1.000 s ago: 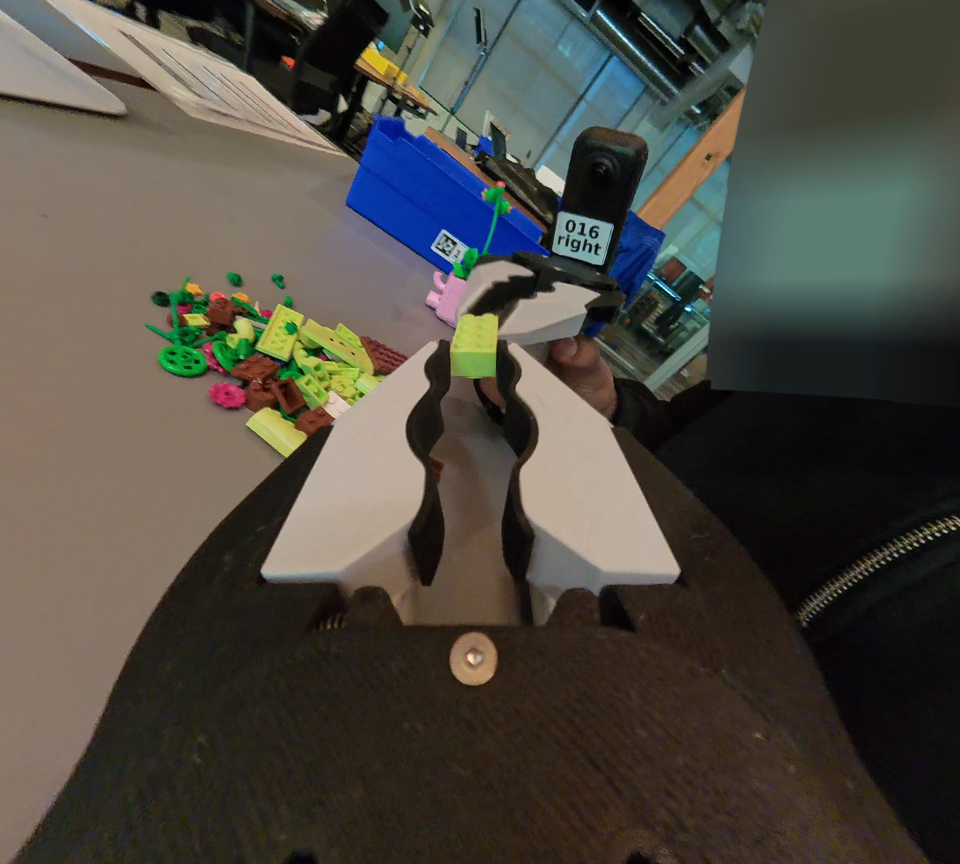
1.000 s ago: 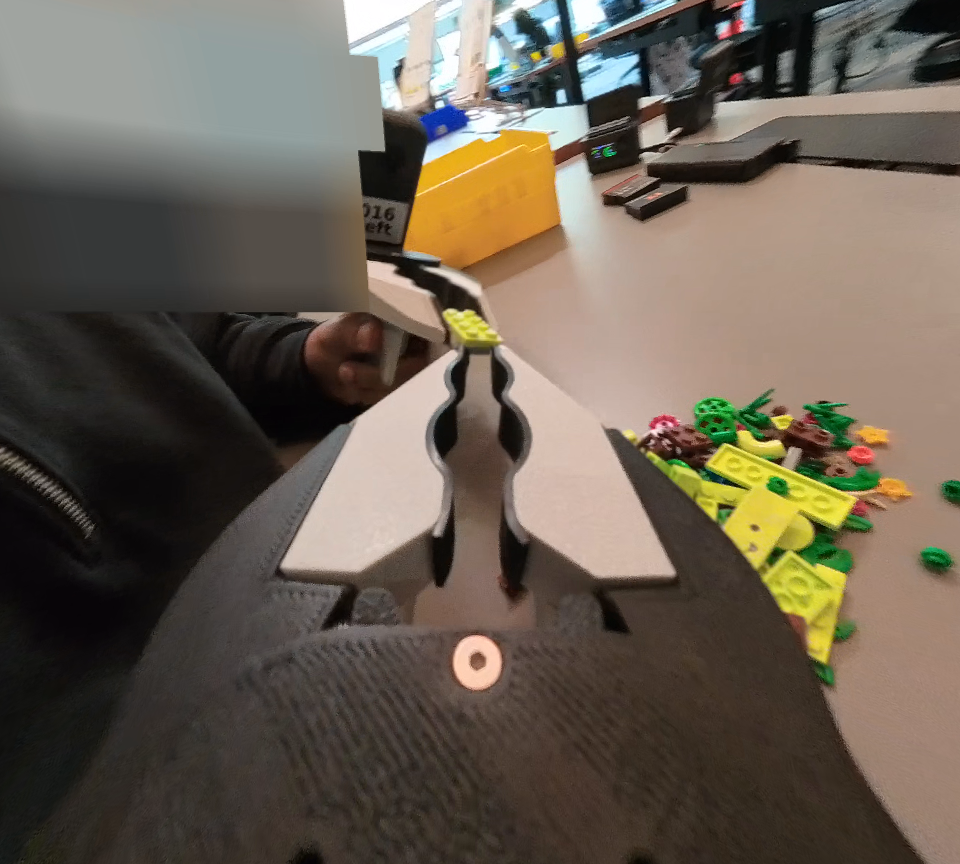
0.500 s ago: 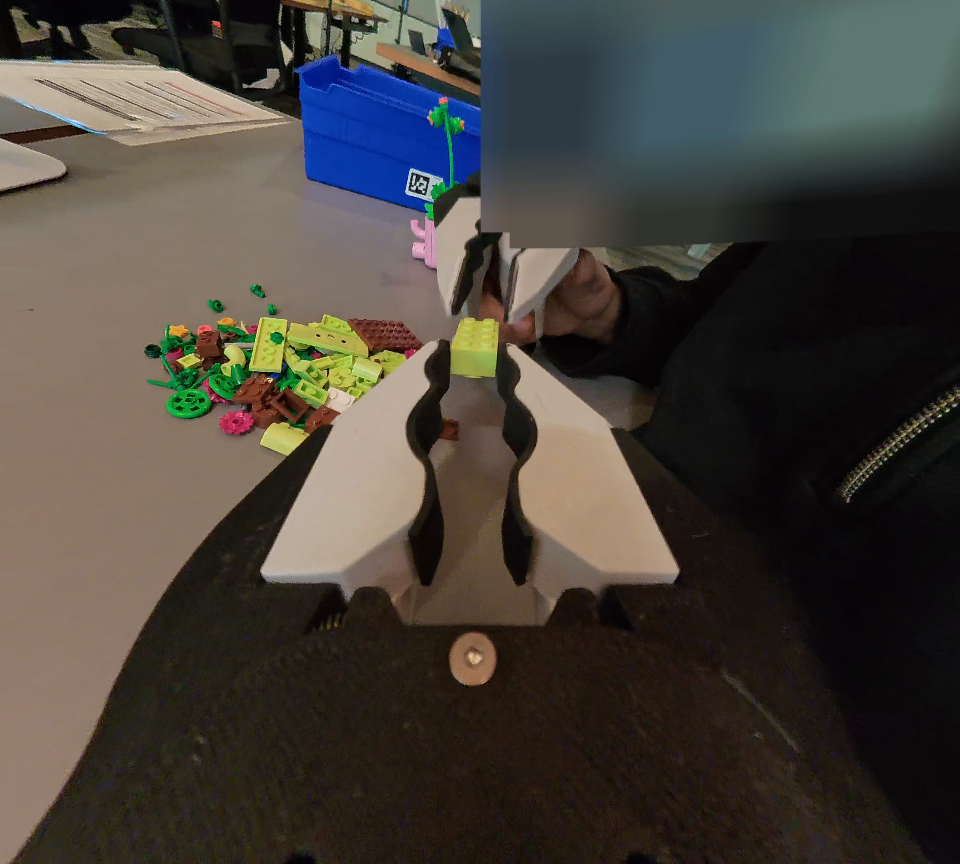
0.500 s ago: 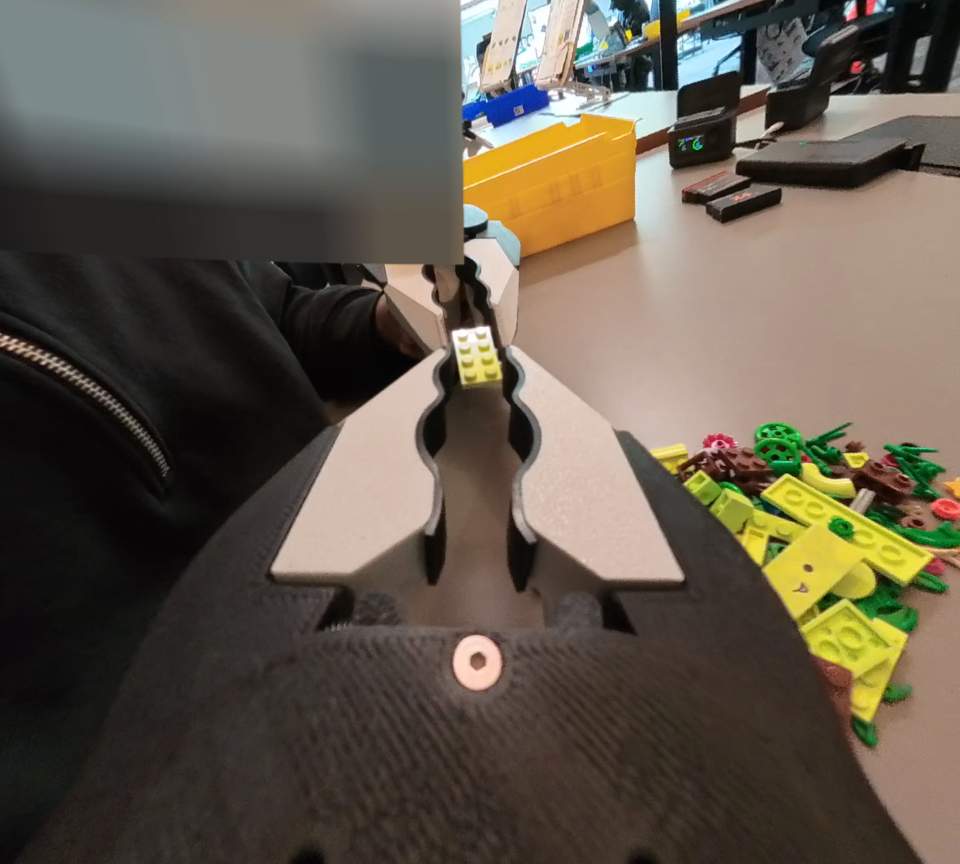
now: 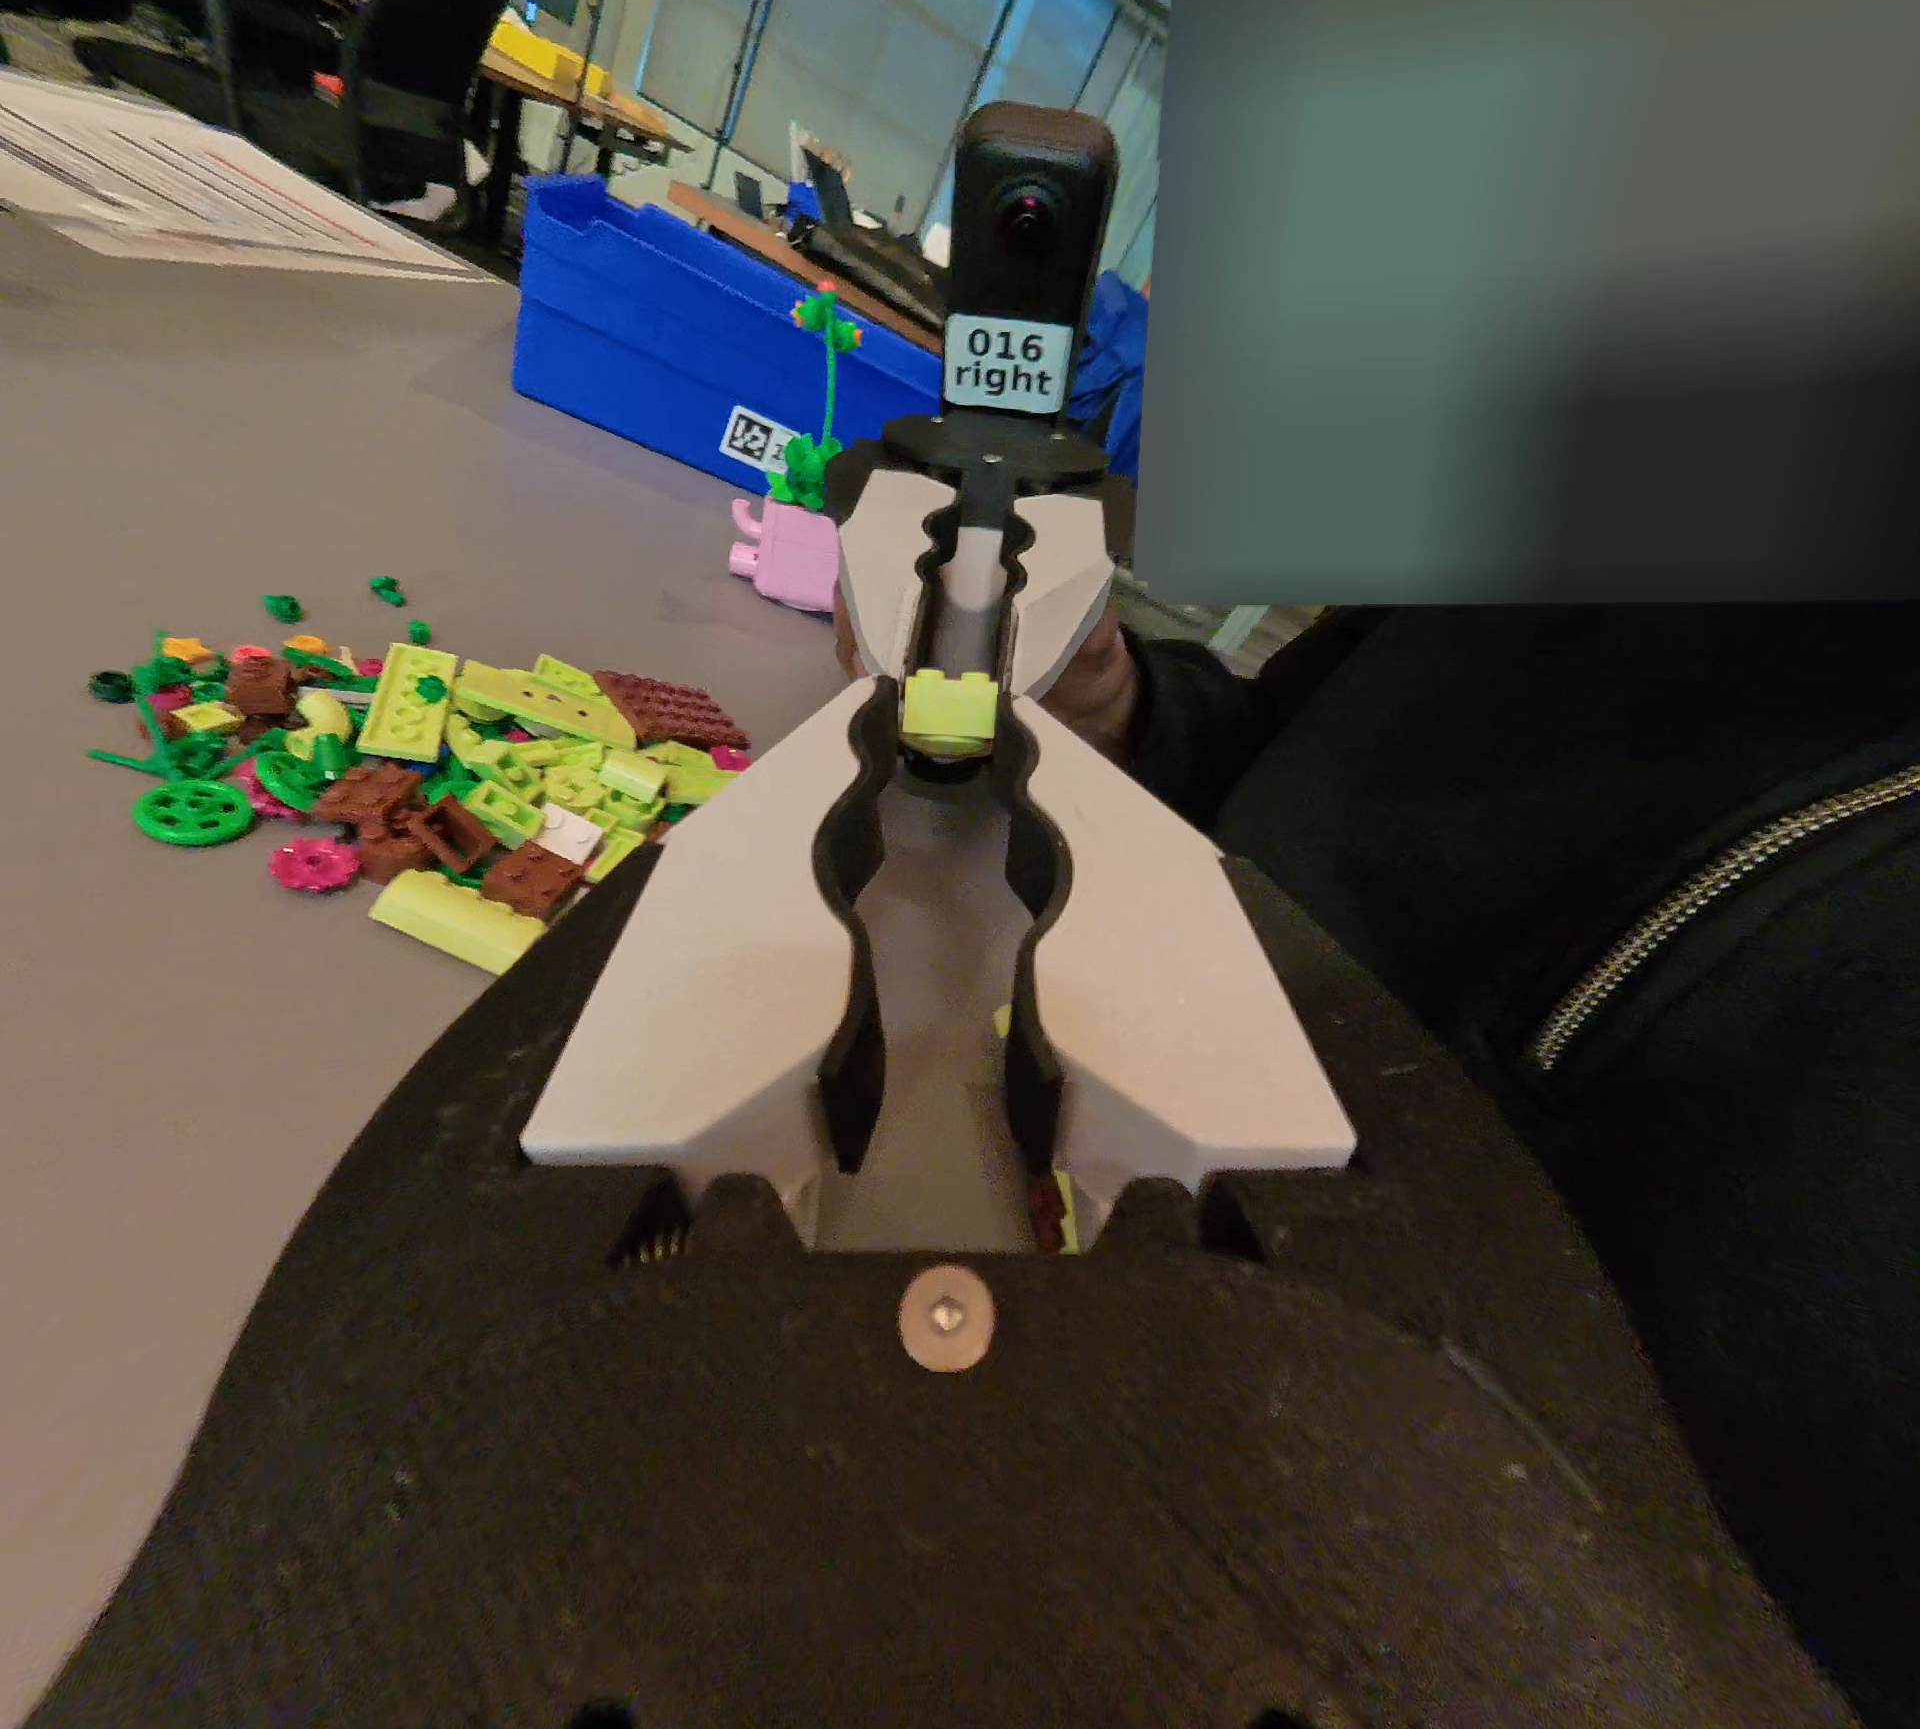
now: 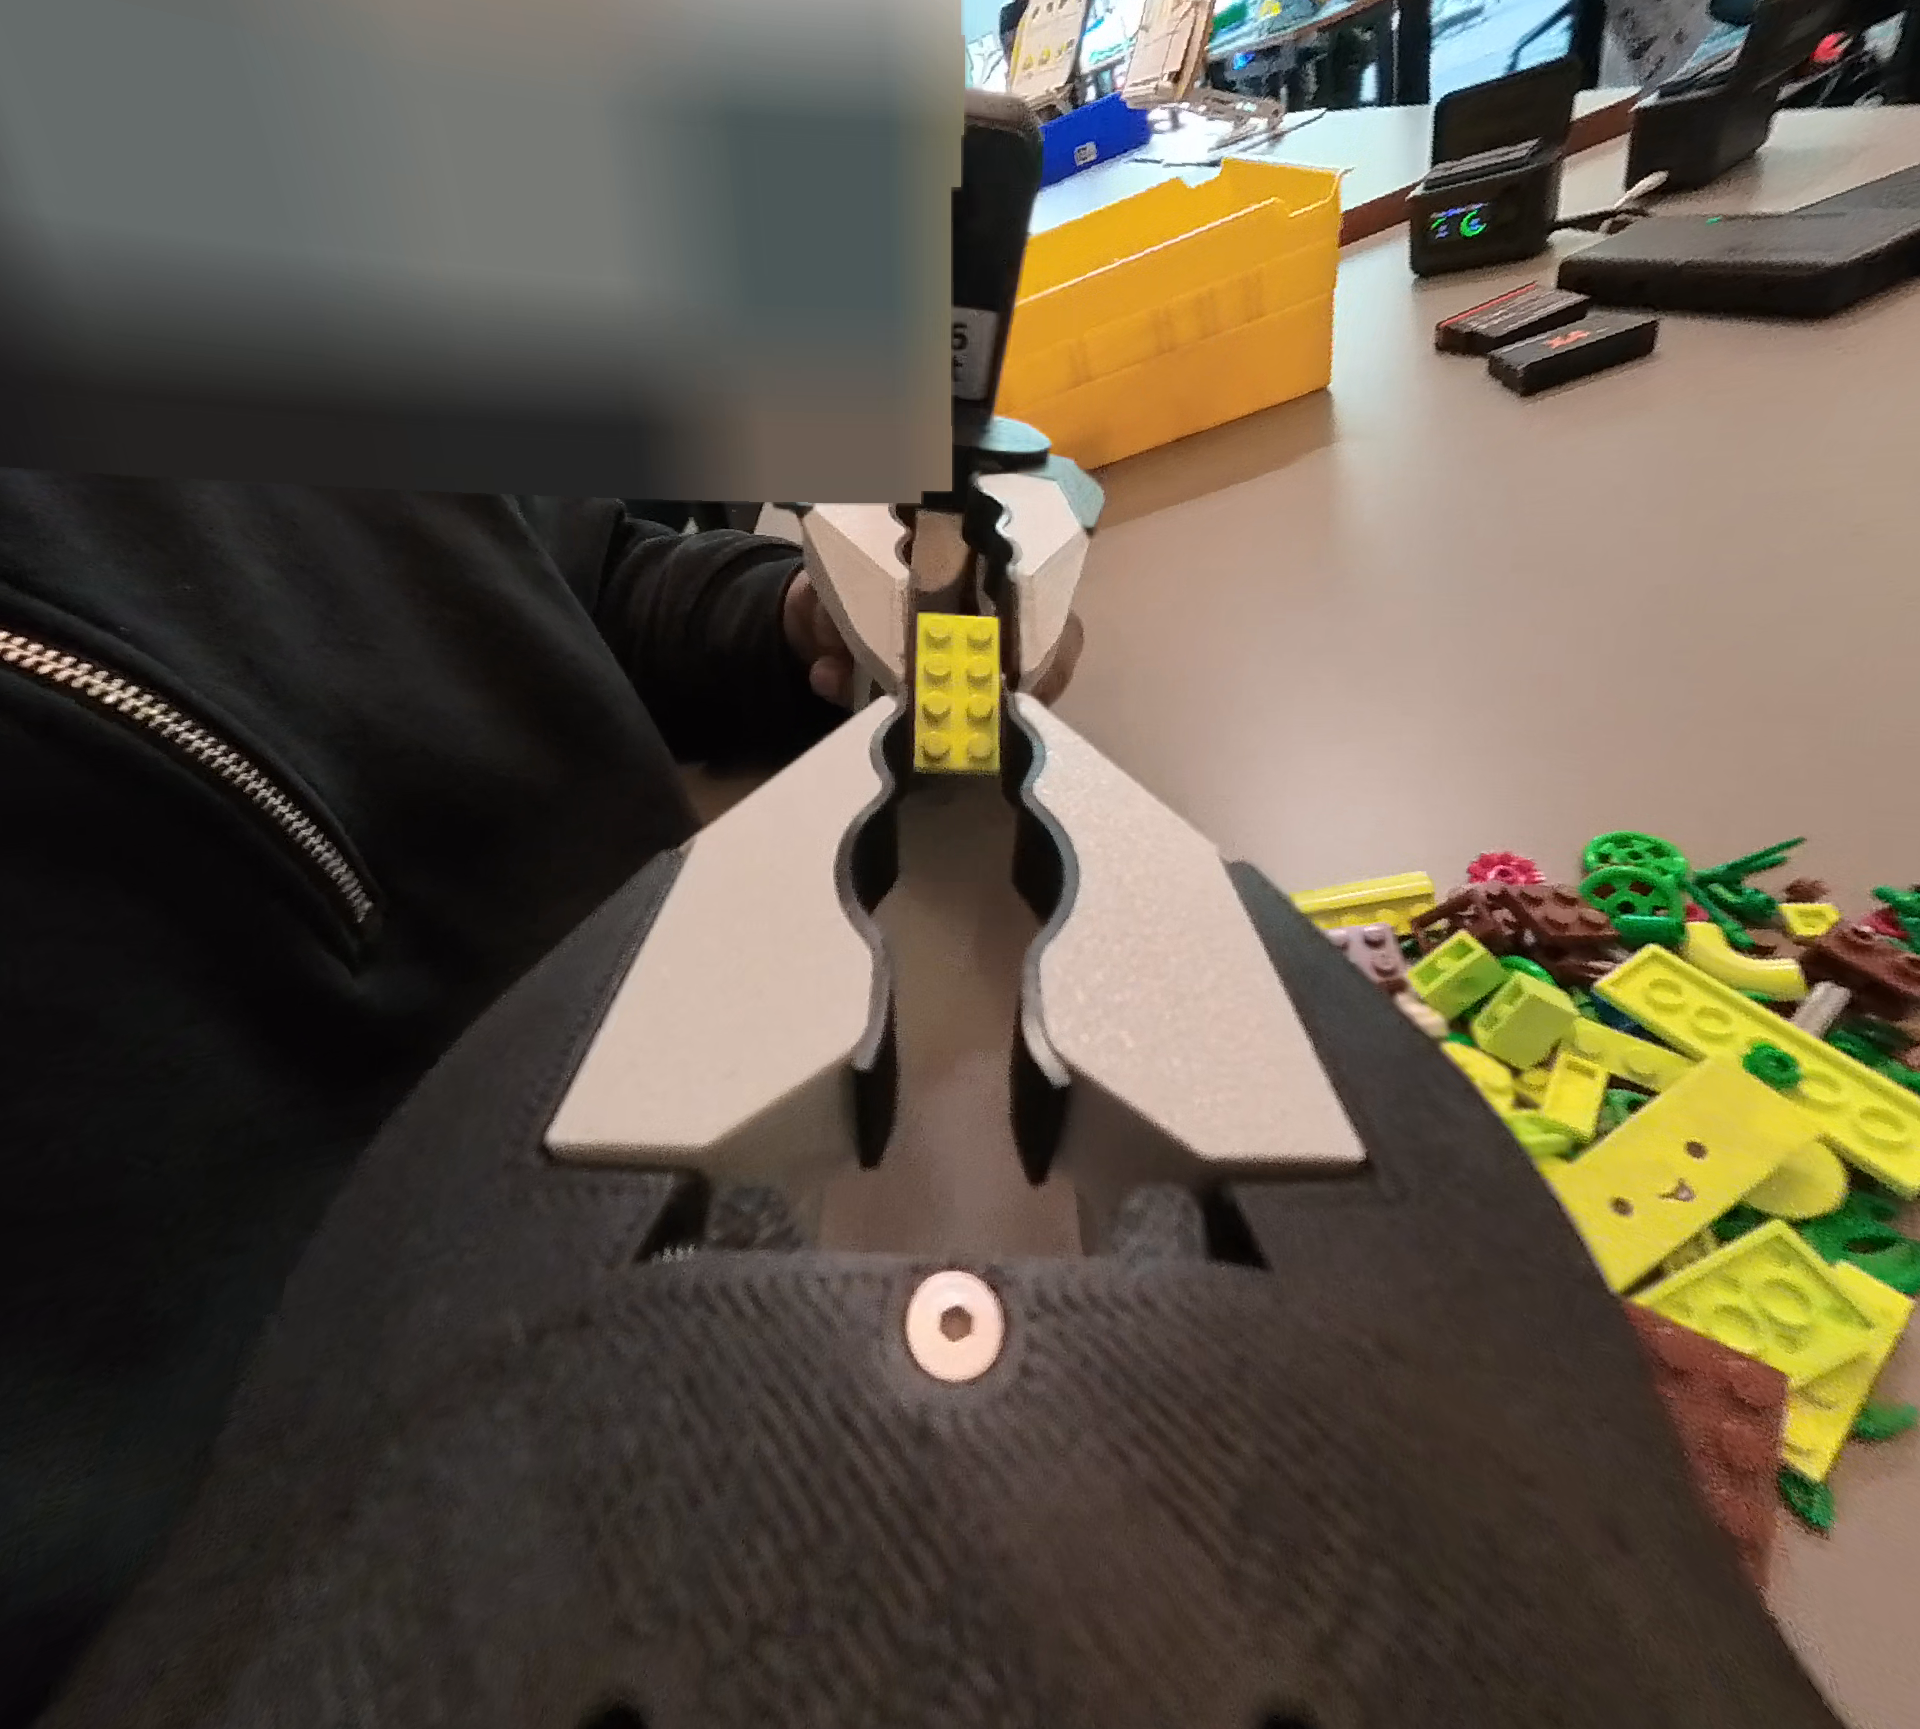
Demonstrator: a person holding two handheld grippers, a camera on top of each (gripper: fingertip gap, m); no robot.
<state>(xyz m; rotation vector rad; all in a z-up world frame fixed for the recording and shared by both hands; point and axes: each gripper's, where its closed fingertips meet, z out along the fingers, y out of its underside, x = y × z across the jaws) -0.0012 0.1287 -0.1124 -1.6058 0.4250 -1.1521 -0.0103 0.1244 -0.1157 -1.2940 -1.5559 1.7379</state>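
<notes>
Both grippers, left gripper (image 5: 948,723) and right gripper (image 6: 957,723), apparently clamp one lime brick (image 6: 957,709) tip-to-tip; loose brick pile (image 5: 416,765) lies untouched alongside.

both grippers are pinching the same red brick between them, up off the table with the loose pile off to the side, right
Not quite: the brick is lime yellow-green, not red, as the right wrist view shows plainly. The rest holds: the left gripper and right gripper meet tip to tip, both on that one brick, held above the table, with the loose pile off to the side.
</notes>
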